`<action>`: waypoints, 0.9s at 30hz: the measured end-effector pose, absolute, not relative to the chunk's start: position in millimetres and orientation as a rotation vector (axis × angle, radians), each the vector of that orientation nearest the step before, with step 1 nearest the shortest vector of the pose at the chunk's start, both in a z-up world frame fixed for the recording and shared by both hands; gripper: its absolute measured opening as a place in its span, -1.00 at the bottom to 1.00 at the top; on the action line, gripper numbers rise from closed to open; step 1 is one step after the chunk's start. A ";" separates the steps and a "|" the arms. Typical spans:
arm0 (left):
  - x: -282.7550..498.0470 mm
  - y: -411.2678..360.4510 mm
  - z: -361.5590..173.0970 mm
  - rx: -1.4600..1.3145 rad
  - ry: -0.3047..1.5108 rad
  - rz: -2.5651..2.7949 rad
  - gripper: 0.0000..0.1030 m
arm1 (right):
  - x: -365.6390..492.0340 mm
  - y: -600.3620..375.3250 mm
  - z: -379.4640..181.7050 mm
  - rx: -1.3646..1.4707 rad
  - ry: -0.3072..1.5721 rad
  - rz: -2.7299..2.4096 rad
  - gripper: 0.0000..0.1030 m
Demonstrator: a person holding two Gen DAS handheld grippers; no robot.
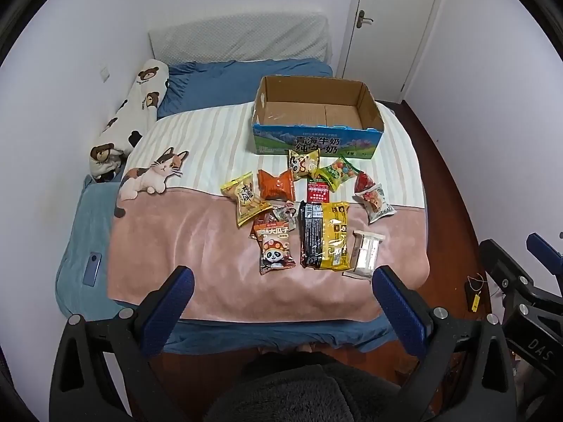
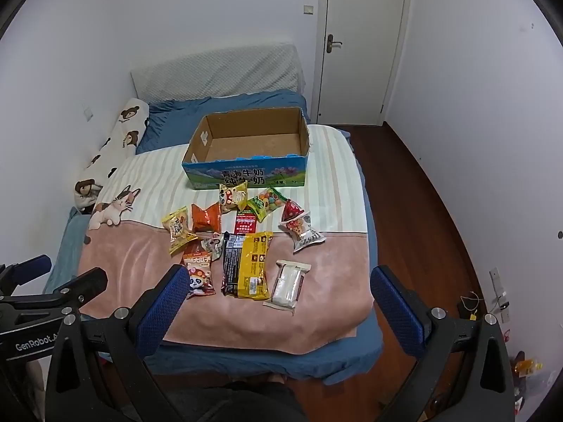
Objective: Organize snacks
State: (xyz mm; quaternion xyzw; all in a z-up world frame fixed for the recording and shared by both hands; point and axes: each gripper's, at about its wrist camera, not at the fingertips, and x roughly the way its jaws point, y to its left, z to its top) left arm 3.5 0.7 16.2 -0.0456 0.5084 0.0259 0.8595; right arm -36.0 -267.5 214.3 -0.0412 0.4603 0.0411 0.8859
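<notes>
Several snack packets lie on the pink and striped blanket in front of an empty cardboard box [image 1: 316, 133] [image 2: 246, 172] with a blue printed front. Among them are a panda packet [image 1: 274, 251] [image 2: 198, 276], a black and yellow packet [image 1: 325, 235] [image 2: 246, 267], a white wafer packet [image 1: 364, 253] [image 2: 286, 283] and an orange packet [image 1: 276, 184] [image 2: 206, 218]. My left gripper [image 1: 281, 279] is open and empty, above the bed's near edge. My right gripper [image 2: 278, 277] is open and empty, also at the near edge, to the right of the left one.
The bed fills the middle, with a bear-print pillow [image 1: 130, 116] along the left wall and a blue pillow [image 1: 246, 81] at the head. A phone [image 1: 92, 269] lies on the bed's left side. Wooden floor [image 2: 422, 211] and a closed door [image 2: 362, 42] are to the right.
</notes>
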 end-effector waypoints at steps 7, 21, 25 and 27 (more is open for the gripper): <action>3.9 2.1 17.1 -0.095 1.070 0.052 1.00 | -36.4 -263.9 211.9 -0.086 0.958 0.089 1.00; 3.6 11.0 24.0 -0.091 1.060 0.060 1.00 | -34.4 -259.5 211.5 -0.086 0.956 0.090 1.00; 4.1 12.4 24.8 -0.090 1.060 0.061 1.00 | -34.4 -259.2 211.6 -0.084 0.956 0.089 1.00; 3.4 11.3 23.3 -0.088 1.058 0.063 1.00 | -34.9 -258.1 212.2 -0.089 0.954 0.088 1.00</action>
